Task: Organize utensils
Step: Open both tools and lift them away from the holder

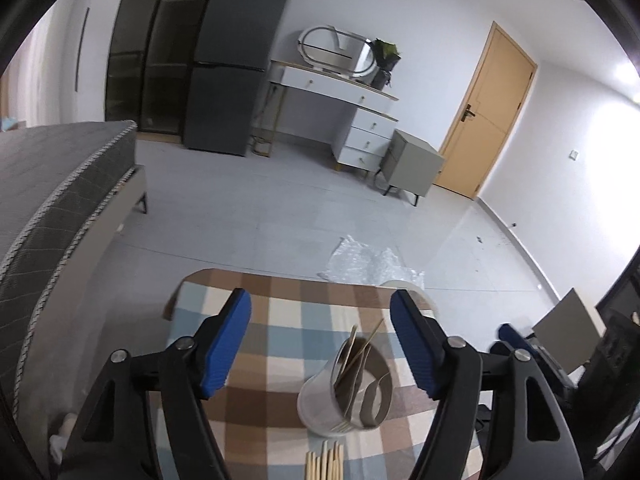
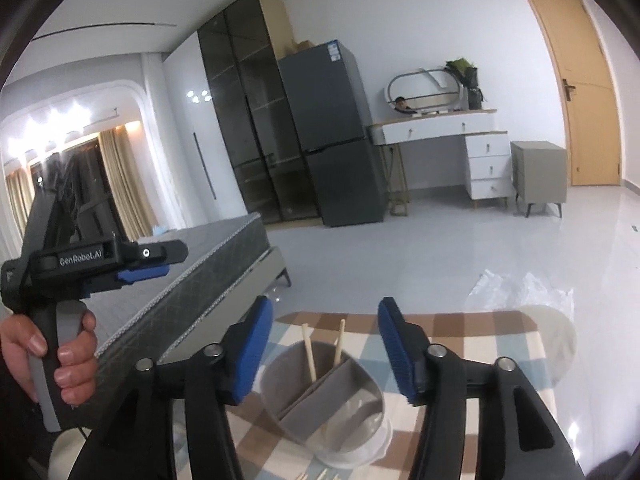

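A clear plastic utensil holder (image 1: 344, 392) with grey dividers stands on the checkered tablecloth (image 1: 280, 340). It holds chopsticks and pale spoons. Loose wooden chopsticks (image 1: 325, 462) lie on the cloth just in front of it. My left gripper (image 1: 320, 344) is open and empty above the holder. In the right wrist view the same holder (image 2: 324, 400) sits below my right gripper (image 2: 320, 352), which is open and empty. Two chopsticks (image 2: 309, 354) stand in its back compartment. The left gripper (image 2: 144, 268), held in a hand, shows at the far left.
A grey mattress on a bed frame (image 1: 60, 200) runs along the left of the table. Crumpled clear plastic (image 1: 368, 260) lies on the floor beyond the table. A white round thing (image 2: 556, 344) sits at the table's right edge. A fridge (image 2: 332, 136), dresser and door stand far back.
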Available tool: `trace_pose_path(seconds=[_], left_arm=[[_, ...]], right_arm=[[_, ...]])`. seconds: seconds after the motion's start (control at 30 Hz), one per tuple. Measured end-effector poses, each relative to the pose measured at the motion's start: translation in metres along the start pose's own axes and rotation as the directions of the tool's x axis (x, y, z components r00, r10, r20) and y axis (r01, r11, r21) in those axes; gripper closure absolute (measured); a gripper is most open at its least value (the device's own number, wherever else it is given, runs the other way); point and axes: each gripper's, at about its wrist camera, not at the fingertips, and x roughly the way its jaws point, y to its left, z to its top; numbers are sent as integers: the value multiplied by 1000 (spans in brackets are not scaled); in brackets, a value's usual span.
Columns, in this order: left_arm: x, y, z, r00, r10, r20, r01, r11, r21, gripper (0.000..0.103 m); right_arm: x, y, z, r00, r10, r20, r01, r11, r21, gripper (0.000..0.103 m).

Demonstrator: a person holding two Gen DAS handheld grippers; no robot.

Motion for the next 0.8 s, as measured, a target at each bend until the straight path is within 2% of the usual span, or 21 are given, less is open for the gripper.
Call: trace_pose_path(seconds=[0.03, 0.17, 0.23, 0.5, 0.8], left_arm=[[-1, 1, -2, 1000, 10, 7, -10, 1000, 3, 30], [-20, -9, -15, 996, 78, 50, -79, 996, 28, 23], [-27, -13, -21, 992, 109, 66, -112, 993, 40, 19], [-47, -26, -42, 979, 151, 140, -164, 983, 86, 8], [-49, -23, -67, 980, 148, 134, -161, 982, 96, 8]], right_arm=[[-4, 3, 0, 1000, -1, 4, 1, 1000, 0, 38], [-26, 17, -3, 1000, -6, 17, 6, 1000, -13, 33], [-35, 22, -3, 999, -11, 31, 12, 1000, -14, 25], [-67, 39, -16, 997, -29, 69, 29, 1000, -3, 10], [-81, 47, -40, 996, -37, 78, 37, 999, 4, 7]])
